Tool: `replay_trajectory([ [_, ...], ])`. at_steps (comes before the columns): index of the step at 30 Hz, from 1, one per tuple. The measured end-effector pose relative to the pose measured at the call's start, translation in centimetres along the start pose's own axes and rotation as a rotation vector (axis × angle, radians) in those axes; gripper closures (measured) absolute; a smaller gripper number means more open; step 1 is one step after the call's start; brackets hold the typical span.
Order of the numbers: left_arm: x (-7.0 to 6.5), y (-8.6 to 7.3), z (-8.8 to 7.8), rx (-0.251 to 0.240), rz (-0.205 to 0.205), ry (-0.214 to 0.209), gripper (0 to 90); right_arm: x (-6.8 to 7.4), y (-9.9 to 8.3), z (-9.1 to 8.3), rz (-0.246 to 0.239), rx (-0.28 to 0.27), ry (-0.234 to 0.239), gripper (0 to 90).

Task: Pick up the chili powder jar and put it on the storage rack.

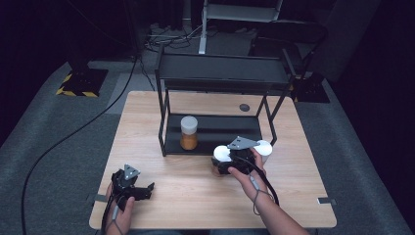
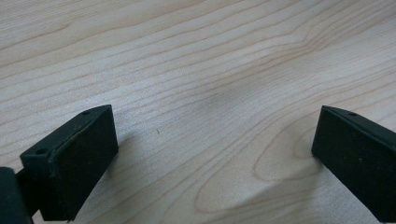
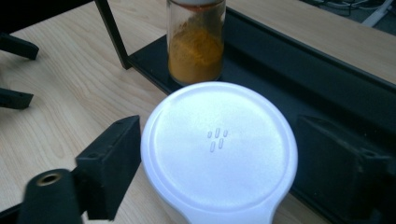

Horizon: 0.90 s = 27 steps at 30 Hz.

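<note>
White lid [image 3: 219, 149] between the right tool's [image 3: 217, 161] spread jaws, orange-powder jar [image 3: 196, 42] on the black shelf [image 3: 280, 70] beyond

A recording studio or lab rather than a home — black-draped walls, grey carpet [image 1: 44, 127], loose cables [image 1: 169, 36], hazard-striped stand bases [image 1: 80, 83] around one lit wooden tabletop [image 1: 195, 196].

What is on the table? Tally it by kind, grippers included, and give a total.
Jars: 3
Rack: 1
Grippers: 2
Total: 6
</note>
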State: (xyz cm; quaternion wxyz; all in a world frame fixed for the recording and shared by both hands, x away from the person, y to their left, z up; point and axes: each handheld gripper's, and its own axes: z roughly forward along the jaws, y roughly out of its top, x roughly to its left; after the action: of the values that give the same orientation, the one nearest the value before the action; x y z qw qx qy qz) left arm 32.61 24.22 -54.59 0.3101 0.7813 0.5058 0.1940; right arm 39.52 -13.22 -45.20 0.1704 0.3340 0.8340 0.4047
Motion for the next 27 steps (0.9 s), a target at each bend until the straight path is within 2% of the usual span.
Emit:
replay_trajectory([
  [5,0.0,0.0,0.0,0.000,0.000,0.000,0.0,0.1,-0.1,0.4,-0.004,0.038,0.012,29.9],
  [14,0.0,0.0,0.0,0.000,0.000,0.000,0.0,0.1,0.4,0.3,-0.009,0.061,0.015,30.5],
  [27,0.0,0.0,0.0,0.000,-0.001,0.000,0.0,0.3,2.8,-1.1,-0.028,0.031,0.006,30.5],
])
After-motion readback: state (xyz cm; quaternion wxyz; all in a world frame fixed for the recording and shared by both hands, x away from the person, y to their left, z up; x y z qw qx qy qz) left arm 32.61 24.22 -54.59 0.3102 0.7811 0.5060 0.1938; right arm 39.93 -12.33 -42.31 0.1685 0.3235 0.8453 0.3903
